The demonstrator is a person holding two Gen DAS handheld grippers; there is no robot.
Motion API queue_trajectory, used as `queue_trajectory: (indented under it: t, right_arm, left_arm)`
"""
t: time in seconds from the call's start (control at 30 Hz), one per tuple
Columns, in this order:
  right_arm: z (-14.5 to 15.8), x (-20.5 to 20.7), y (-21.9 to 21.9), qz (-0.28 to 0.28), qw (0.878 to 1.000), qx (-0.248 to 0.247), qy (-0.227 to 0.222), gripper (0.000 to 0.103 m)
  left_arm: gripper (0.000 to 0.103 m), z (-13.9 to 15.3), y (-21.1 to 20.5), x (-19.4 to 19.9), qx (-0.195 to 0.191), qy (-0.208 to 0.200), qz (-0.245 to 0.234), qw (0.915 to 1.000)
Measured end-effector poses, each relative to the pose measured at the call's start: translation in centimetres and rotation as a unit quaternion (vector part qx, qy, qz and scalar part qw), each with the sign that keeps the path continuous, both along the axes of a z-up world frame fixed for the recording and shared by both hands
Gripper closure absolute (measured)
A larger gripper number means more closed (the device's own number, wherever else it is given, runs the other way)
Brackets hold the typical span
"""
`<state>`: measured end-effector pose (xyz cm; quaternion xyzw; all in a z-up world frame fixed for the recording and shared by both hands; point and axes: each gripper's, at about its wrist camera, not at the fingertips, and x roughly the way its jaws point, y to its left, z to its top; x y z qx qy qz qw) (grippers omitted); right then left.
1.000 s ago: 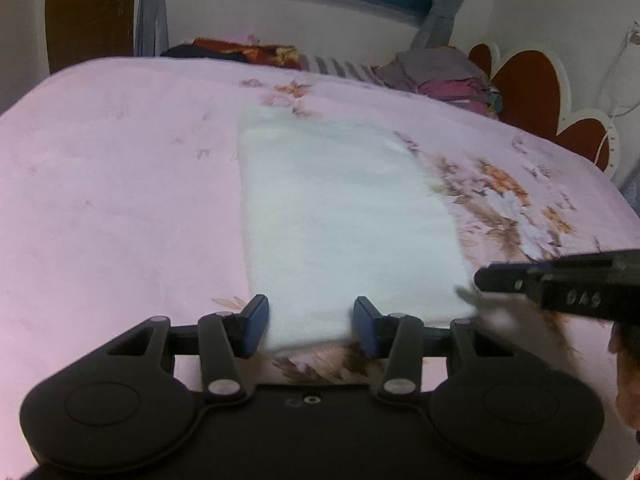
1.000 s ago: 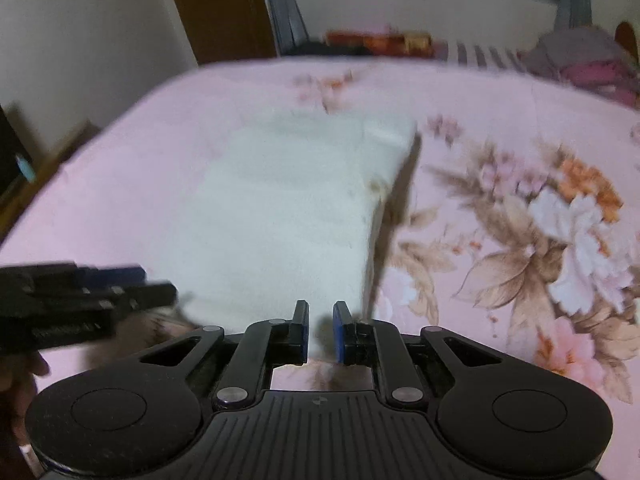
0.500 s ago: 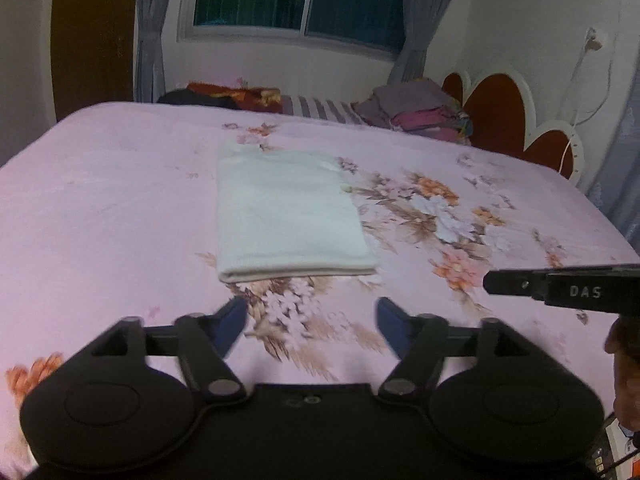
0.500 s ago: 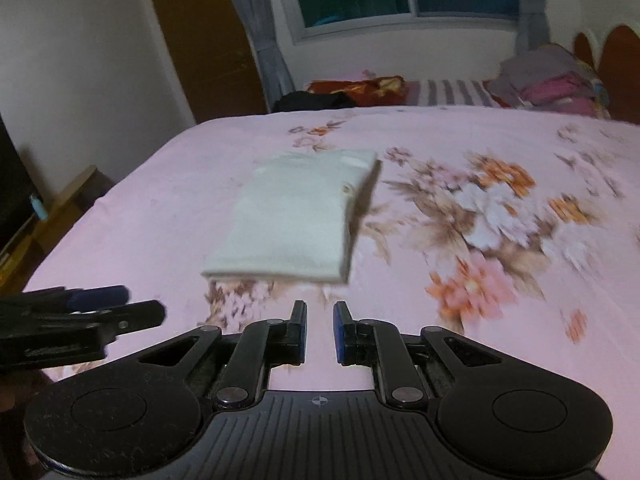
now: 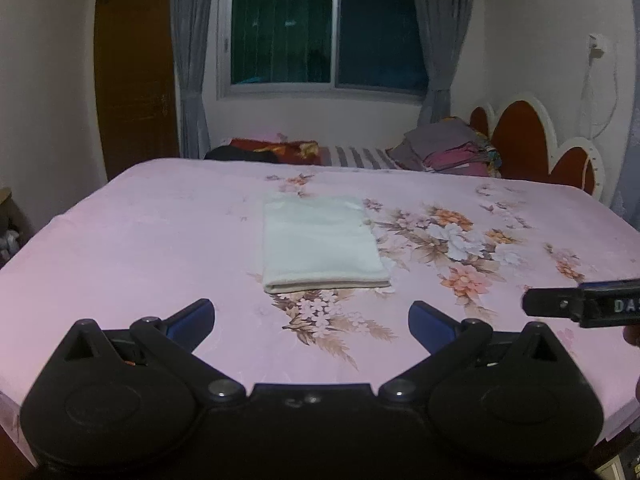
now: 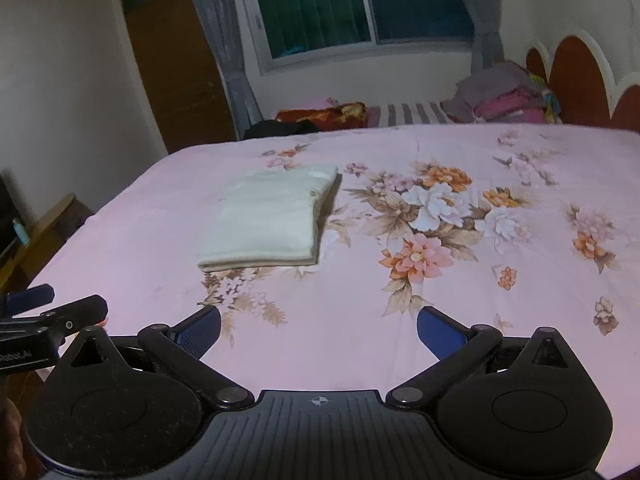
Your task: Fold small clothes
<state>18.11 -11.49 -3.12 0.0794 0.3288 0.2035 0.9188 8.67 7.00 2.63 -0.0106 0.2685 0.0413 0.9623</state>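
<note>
Folded white garment on floral bedspread

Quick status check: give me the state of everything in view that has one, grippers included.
White garment: folded into a flat rectangle, lying on the bedspread, untouched.
Left gripper: jaws opening wide, nothing between them.
Right gripper: jaws opening wide, nothing between them.
Bedspread: spread flat.
Curtains: drawn aside.
Door: shut.
Clothes pile: stacked by the headboard.
</note>
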Motion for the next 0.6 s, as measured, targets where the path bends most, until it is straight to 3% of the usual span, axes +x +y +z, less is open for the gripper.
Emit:
queue_trajectory:
  t: [0.6]
  right_arm:
    - [2.0,-3.0,-0.9,0.005,1.000,-0.019,-0.024,0.000]
  left_arm:
    - [0.000,0.9,-2.4,-1.3,0.012,-0.004,0.004,0.9999]
